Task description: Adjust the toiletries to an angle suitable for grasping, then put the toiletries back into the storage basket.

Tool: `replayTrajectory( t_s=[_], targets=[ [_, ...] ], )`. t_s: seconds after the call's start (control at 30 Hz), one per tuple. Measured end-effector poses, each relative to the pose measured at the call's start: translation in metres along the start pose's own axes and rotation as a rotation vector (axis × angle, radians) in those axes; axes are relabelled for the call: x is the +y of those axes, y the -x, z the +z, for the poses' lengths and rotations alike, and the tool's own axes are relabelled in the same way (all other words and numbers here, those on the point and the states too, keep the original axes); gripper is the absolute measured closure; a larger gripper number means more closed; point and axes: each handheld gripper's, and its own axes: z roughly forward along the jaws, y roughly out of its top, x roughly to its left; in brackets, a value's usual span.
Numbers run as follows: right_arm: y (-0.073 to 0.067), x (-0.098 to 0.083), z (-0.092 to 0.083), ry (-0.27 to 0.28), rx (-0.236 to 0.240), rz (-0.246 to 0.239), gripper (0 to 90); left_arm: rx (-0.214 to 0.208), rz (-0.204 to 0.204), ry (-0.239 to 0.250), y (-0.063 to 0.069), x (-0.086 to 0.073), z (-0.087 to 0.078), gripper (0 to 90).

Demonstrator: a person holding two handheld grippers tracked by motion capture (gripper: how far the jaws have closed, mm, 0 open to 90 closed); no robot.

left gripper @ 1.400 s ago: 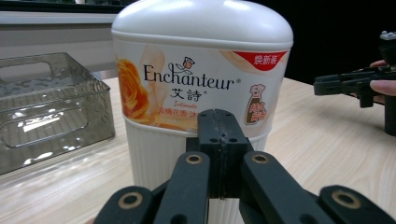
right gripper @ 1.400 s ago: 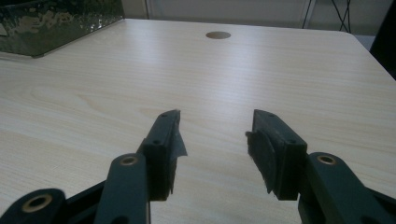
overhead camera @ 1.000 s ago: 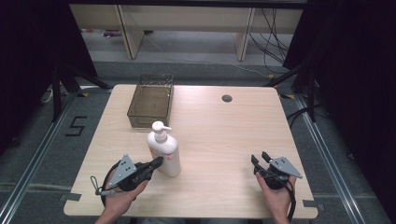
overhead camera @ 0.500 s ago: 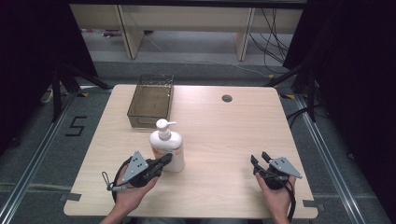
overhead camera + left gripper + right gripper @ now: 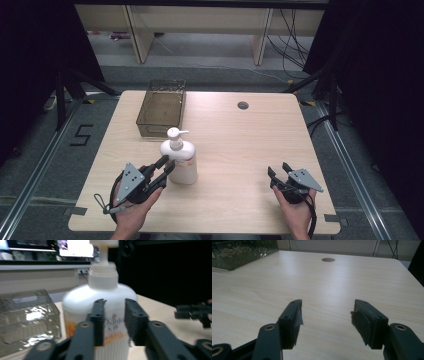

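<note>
Here the bottle (image 5: 179, 161) (white, with a pump top) stands upright on the table (image 5: 235, 145), just in front of the basket (image 5: 161, 106) and left of the middle. The left gripper (image 5: 167, 167) sits just beside the bottle at its near left; its jaws have just been opening, and in the left gripper view (image 5: 113, 315) they stand parted in front of the bottle's label with a gap between them, nothing clamped. Whether a tip brushes the bottle I cannot tell. The right gripper (image 5: 279, 173) rests low near the table's front right, well apart from the bottle. Its jaws have also just been opening, and the right gripper view (image 5: 325, 312) shows them spread with bare wood between.
</note>
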Motion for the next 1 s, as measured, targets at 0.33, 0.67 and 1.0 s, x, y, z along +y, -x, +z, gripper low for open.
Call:
replayTrajectory(
  t_s=[0.33, 0.67, 1.0],
  targets=[
    [0.0, 0.0, 0.002, 0.006, -0.009, -0.053, 38.5, 0.085, -0.021, 0.037, 0.005, 0.02, 0.013, 45.4],
    [-0.002, 0.0, 0.004, -0.003, 0.003, -0.024, 37.0, 0.146, -0.002, -0.008, 0.014, 0.041, 0.03, 40.2],
    [-0.006, 0.0, 0.002, -0.038, -0.013, -0.004, 36.9, 0.195, 0.01, -0.05, 0.018, 0.051, 0.04, 41.4]
  ],
)
